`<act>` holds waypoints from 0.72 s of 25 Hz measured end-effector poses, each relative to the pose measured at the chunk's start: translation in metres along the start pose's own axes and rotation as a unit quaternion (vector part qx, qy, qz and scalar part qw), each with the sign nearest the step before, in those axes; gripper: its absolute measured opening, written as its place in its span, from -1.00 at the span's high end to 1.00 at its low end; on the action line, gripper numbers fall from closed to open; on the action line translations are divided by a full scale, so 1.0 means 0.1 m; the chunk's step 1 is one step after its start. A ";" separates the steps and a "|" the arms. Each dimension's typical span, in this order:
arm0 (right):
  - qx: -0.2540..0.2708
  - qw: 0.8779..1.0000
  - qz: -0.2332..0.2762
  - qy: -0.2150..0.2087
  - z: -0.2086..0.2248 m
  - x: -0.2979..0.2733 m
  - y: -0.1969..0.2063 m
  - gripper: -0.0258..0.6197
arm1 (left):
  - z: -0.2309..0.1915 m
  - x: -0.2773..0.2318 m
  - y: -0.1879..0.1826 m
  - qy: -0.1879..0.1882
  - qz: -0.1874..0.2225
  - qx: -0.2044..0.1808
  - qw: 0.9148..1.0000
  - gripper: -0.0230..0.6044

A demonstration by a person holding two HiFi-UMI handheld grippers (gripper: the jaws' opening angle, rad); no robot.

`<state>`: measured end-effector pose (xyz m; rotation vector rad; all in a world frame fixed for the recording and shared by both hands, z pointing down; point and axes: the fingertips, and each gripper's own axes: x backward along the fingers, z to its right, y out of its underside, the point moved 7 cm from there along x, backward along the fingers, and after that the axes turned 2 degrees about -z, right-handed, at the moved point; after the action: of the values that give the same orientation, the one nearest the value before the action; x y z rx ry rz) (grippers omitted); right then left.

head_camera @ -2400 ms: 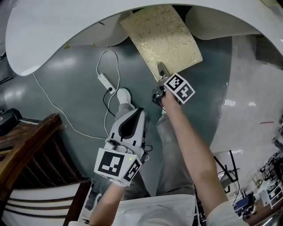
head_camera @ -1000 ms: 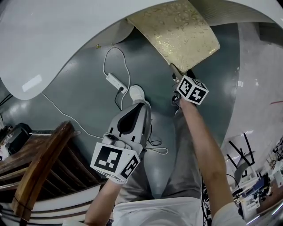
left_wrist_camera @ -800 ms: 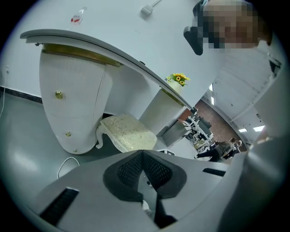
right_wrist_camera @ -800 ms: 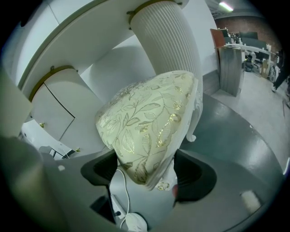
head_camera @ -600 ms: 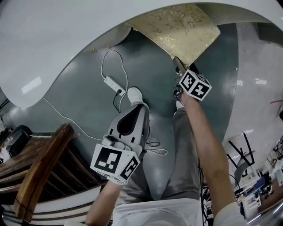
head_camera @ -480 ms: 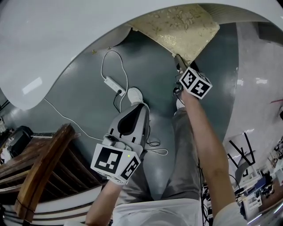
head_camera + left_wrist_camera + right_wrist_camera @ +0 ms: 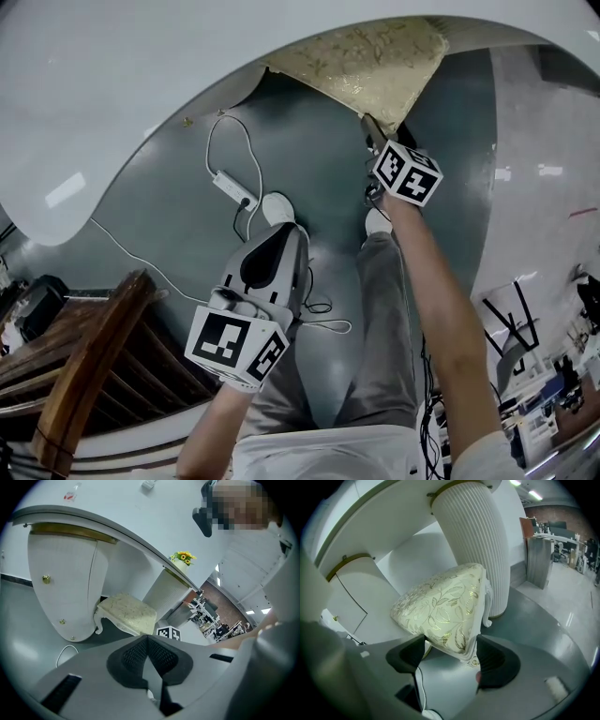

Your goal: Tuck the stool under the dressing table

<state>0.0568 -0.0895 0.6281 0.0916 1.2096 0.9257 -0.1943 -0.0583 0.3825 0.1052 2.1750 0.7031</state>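
Stool (image 7: pixel 440 606) corner seemingly gripped by the right claw (image 7: pixel 450 645), whose jaws have just been closing; left claw (image 7: pixel 147 641) clenched, empty. It is best pushed straight ahead, beneath the table (image 7: pixel 141 94).

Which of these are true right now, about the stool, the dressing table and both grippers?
1. The stool's corner sits between the right gripper's jaws. True; they have just been closing and grip it.
2. The left gripper's jaws stand wide apart. False: shut, empty.
3. The stool stands wholly clear of the dressing table. False: the tabletop covers part of its seat.
4. Yellow flowers stand on the dressing table. True.
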 end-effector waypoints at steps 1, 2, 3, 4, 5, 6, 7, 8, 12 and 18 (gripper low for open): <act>-0.001 1.000 0.000 0.000 0.00 0.00 0.00 -0.19 | 0.00 -0.02 -0.02 0.000 0.001 0.000 1.000 0.90; -0.001 1.000 -0.001 -0.001 0.01 -0.01 0.00 -0.19 | 0.00 -0.05 -0.03 0.000 0.003 -0.001 1.000 0.90; 0.000 1.000 -0.004 -0.003 0.01 -0.01 0.00 -0.18 | 0.00 -0.07 -0.06 0.000 0.006 0.000 1.000 0.90; 0.003 1.000 -0.007 -0.006 0.01 -0.01 0.00 -0.19 | -0.01 -0.09 -0.07 0.002 0.008 0.002 1.000 0.90; 0.005 1.000 -0.010 -0.009 0.01 0.01 0.00 -0.19 | -0.02 -0.12 -0.08 0.003 0.009 0.006 1.000 0.90; 0.008 1.000 -0.011 -0.012 0.01 0.02 0.00 -0.19 | -0.04 -0.16 -0.09 0.004 0.008 0.010 1.000 0.90; 0.010 1.000 -0.012 -0.014 0.02 0.02 0.00 -0.19 | -0.07 -0.21 -0.08 0.003 0.005 0.016 1.000 0.90; 0.012 1.000 -0.011 -0.017 0.02 0.02 0.00 -0.19 | -0.12 -0.27 -0.08 -0.002 0.001 0.020 1.000 0.90; 0.015 0.999 -0.009 -0.029 0.02 -0.01 -0.01 -0.19 | -0.27 -0.51 -0.09 -0.029 0.001 0.011 1.000 0.90; 0.021 0.999 -0.016 -0.047 0.05 0.01 -0.01 -0.19 | -0.31 -0.89 -0.26 -0.046 0.026 0.002 0.999 0.90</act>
<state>0.0608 -0.0873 0.6288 0.1474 1.1406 0.8601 -0.1549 -0.1207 0.4463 0.1934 2.0926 0.7084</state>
